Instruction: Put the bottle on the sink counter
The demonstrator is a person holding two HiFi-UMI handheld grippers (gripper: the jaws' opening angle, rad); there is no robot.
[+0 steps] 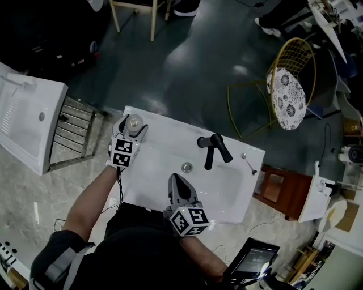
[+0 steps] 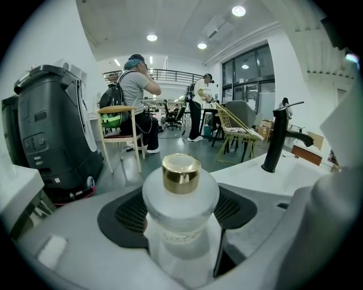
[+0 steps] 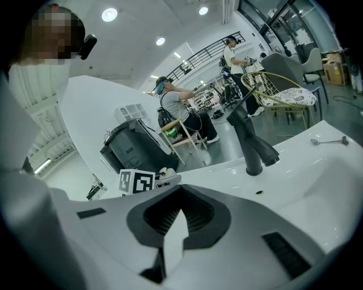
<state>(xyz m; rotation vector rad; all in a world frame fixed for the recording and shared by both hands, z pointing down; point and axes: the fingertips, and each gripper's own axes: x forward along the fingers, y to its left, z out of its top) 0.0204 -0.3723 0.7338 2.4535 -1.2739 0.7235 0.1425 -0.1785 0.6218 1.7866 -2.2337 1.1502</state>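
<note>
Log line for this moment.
left gripper: shut on bottle, at sink counter corner | right gripper: shut, empty, over basin | bottle: not released

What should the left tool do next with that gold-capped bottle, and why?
Probably ease the bottle down onto the corner of the sink counter. The left tool grips it between its jaws over that corner, well left of the black faucet; whether the bottle rests there yet is unclear.

Round ceiling lights [image 2: 239, 11] shine brightly, the head view is dim, and gripper views warp with dark corners.
</note>
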